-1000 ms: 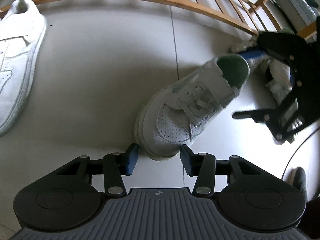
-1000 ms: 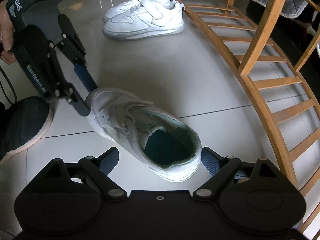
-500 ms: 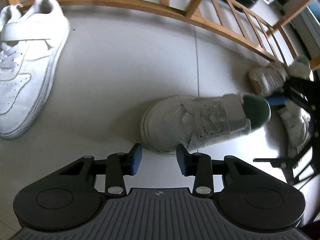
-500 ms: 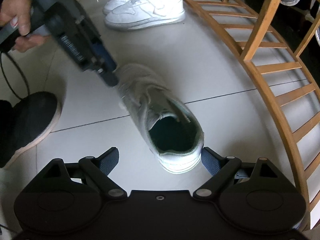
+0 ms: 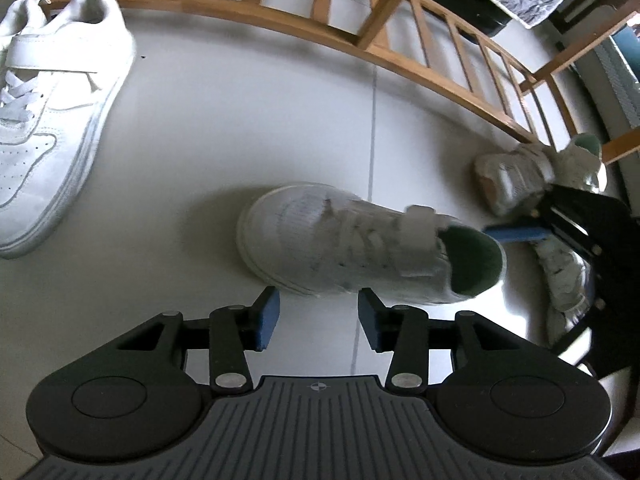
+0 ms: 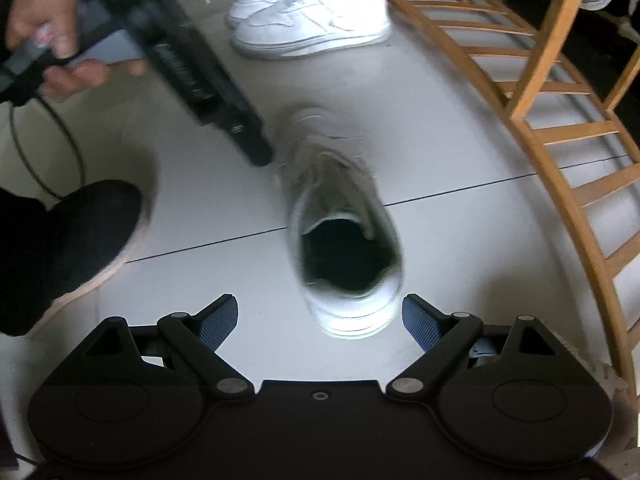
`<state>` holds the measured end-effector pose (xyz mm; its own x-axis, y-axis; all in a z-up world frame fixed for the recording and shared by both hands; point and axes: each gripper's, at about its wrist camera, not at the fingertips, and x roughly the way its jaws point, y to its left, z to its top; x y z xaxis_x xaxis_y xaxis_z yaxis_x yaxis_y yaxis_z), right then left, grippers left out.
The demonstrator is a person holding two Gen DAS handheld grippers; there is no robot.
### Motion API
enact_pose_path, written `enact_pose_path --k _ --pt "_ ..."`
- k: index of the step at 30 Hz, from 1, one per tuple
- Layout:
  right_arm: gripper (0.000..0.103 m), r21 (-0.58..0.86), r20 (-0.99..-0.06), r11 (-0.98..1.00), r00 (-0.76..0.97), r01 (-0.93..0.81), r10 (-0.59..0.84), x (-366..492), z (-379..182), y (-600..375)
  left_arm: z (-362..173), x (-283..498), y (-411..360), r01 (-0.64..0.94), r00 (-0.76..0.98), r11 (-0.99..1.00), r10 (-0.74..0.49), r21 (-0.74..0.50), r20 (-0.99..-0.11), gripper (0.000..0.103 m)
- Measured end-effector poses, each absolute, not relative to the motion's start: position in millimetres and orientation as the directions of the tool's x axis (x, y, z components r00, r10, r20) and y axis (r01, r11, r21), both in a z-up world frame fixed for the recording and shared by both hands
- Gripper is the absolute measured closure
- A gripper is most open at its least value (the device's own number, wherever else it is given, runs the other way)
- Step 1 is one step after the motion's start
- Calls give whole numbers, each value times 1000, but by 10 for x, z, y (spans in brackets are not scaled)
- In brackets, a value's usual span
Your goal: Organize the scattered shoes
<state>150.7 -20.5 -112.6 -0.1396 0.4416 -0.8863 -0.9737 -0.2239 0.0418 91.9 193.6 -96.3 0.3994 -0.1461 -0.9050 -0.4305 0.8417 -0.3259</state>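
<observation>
The green-lined sneaker [image 6: 340,236] is seen on the floor tiles [image 6: 460,240], its long axis running straight away from the right gripper [image 6: 320,316], heel nearest. That gripper is held wide, nothing grasped, its pads flanking the heel. The left gripper [image 5: 316,316] is opening beside the toe, nothing gripped. The heel is nearer the right hand.

Glossy pale tiled floor [image 5: 280,120] beside a slatted wooden rack [image 6: 560,120].

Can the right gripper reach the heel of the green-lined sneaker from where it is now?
Probably yes: the right gripper is open, the green-lined sneaker has its heel just ahead between the pads, and nothing blocks it.
</observation>
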Motion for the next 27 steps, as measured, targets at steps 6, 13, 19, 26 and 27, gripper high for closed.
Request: enact_pose_path --k 6,13,19,26,27 --pt "31 24 -888 -210 -118 -977 445 1539 -1176 -117 -910 952 1818 -406 414 825 -218 -394 -884 51" --pt "41 49 -889 -210 -138 -977 436 1506 -1173 -148 -879 1039 1686 -371 410 833 -250 -411 -877 49" --pt "41 78 -888 -232 -174 -970 425 1421 -1169 -189 -838 1097 1708 -335 393 859 -247 -388 -886 47" --pt "41 136 -882 -233 -225 -963 414 1341 -1160 -165 -900 1128 1723 -320 349 891 -204 -321 -915 48" --pt "41 148 -880 -235 -237 -961 412 1315 -1160 -162 -924 1119 1731 -322 342 892 -204 -318 -918 49"
